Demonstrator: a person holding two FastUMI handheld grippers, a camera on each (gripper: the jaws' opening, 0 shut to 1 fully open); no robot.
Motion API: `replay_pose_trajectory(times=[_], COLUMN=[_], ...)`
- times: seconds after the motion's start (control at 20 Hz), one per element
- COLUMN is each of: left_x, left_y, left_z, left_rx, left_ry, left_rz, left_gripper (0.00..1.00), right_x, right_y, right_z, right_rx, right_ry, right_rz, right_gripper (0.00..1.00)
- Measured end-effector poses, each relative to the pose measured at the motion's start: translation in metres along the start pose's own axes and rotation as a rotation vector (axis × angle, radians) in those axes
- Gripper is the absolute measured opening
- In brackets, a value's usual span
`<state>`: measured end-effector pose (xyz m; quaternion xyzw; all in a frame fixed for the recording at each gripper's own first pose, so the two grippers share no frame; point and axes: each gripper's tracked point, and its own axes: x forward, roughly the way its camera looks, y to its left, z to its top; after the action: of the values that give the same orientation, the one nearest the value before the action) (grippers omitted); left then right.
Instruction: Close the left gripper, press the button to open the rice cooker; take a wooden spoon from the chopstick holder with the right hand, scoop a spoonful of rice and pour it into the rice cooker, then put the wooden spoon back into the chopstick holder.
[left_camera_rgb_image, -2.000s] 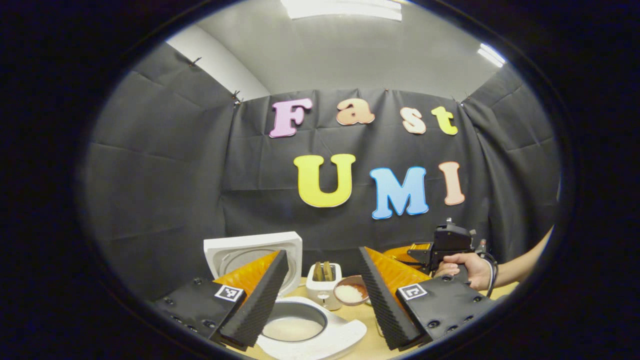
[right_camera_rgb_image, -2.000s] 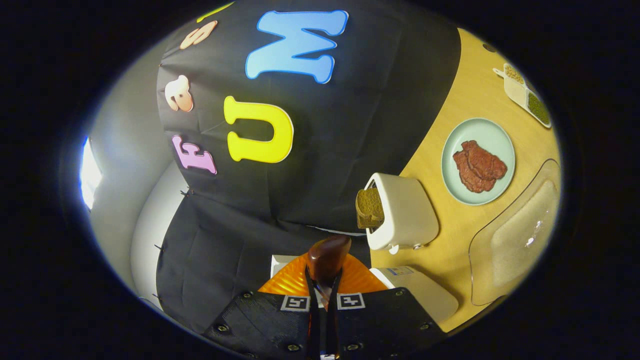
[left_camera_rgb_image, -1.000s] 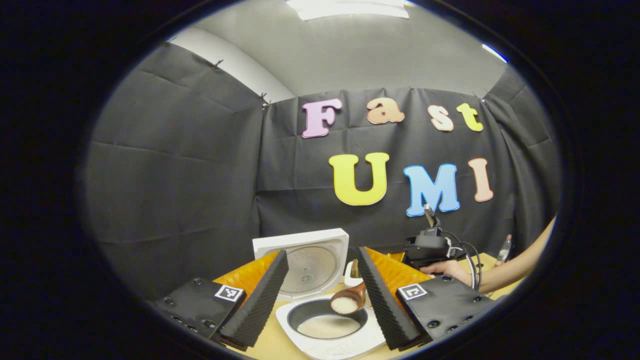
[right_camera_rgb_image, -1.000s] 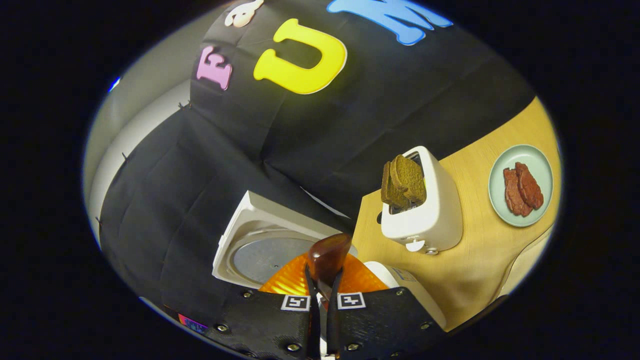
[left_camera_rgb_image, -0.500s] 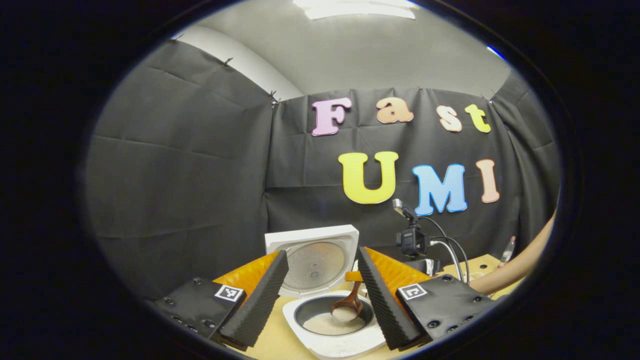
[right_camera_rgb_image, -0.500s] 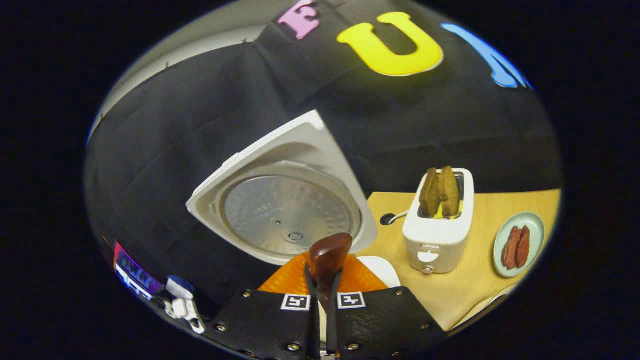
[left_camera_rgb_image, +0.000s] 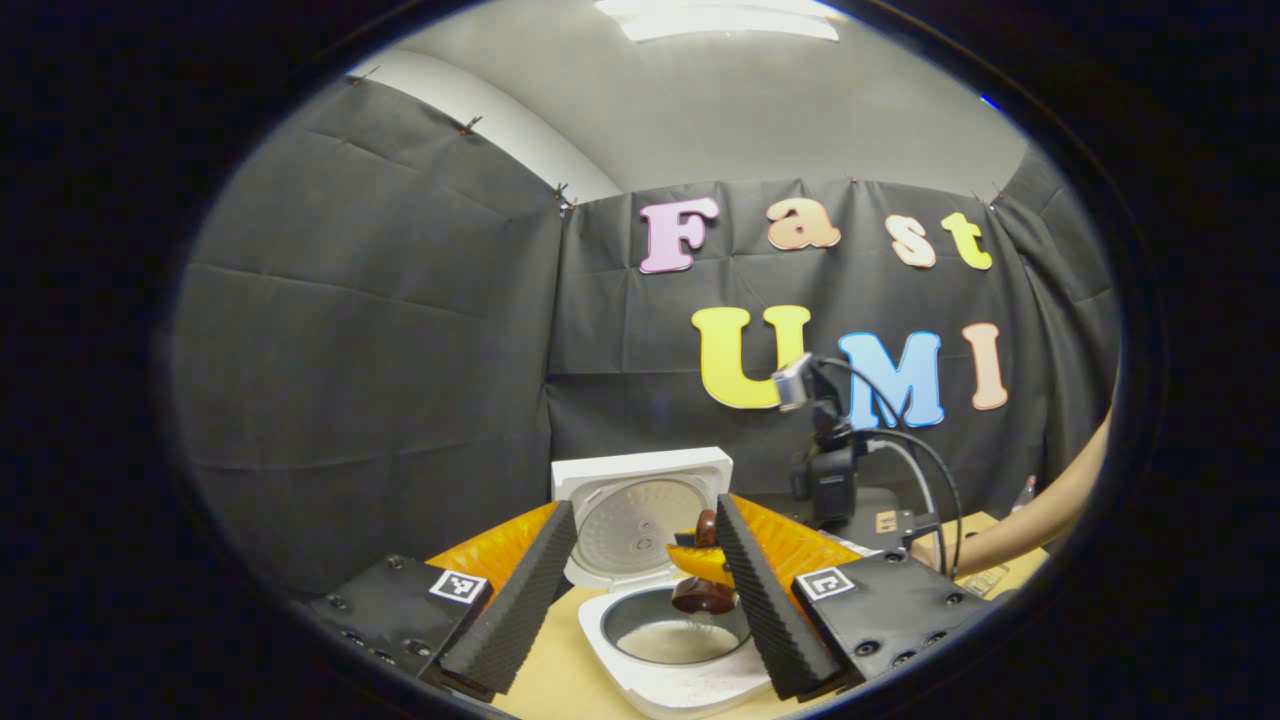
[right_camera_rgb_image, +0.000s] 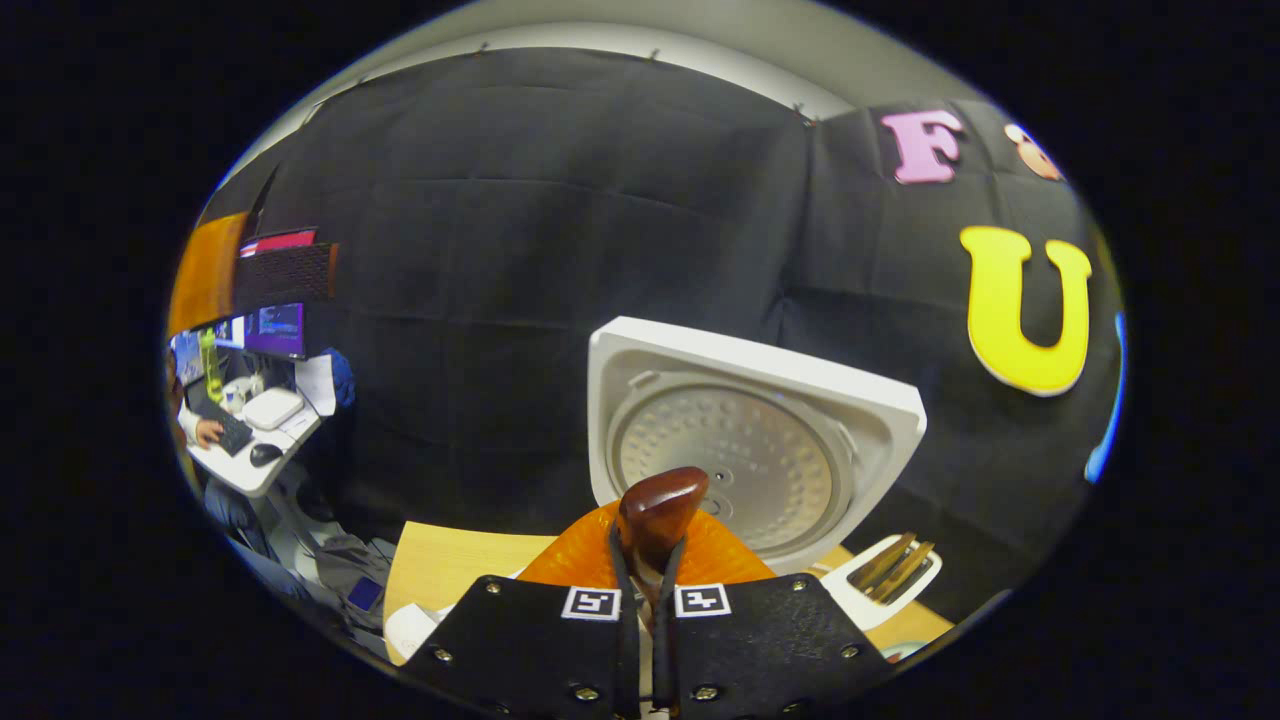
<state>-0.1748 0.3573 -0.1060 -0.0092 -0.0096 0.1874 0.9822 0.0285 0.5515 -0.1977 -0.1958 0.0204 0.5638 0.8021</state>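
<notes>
Rice goes into the pot: the right gripper (right_camera_rgb_image: 640, 590), clamped on the handle of the dark-brown wooden spoon (left_camera_rgb_image: 703, 592), holds the spoon's bowl tipped face-down over the grey inner pot of the open white rice cooker (left_camera_rgb_image: 672, 670). The left gripper (left_camera_rgb_image: 645, 585) hangs spread wide and empty, framing the cooker. Half a second ago the spoon lay level with rice showing; now it is turned over. Next, presumably, the spoon goes back to the chopstick holder.

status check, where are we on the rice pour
Right gripper shut on wooden spoon, spoon bowl tipped over the open rice cooker. Left gripper open, hanging in front of the cooker. Nothing in the way.
</notes>
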Motion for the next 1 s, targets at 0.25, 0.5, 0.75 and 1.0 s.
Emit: replay_pose_trajectory(times=[0.25, 0.5, 0.75, 1.0], left_x=[-0.004, 0.003, 0.018, 0.042], left_y=[0.004, -0.009, -0.031, -0.076], left_z=[-0.002, 0.0, 0.011, 0.016], left_rx=[-0.016, -0.042, -0.08, -0.093], left_ry=[-0.001, -0.005, -0.019, -0.032], left_rz=[0.012, -0.013, -0.051, -0.125], left_gripper=[0.97, 0.96, 0.97, 0.97], right_x=[-0.004, -0.026, -0.067, -0.148], right_y=[-0.002, -0.037, -0.097, -0.146], right_z=[0.003, 0.017, 0.017, 0.004], right_rx=[0.02, 0.342, 0.814, 0.971], right_ry=[-0.015, -0.055, -0.148, -0.217], right_rz=[-0.001, -0.105, -0.21, -0.356], right_gripper=[0.05, 0.05, 0.06, 0.05])
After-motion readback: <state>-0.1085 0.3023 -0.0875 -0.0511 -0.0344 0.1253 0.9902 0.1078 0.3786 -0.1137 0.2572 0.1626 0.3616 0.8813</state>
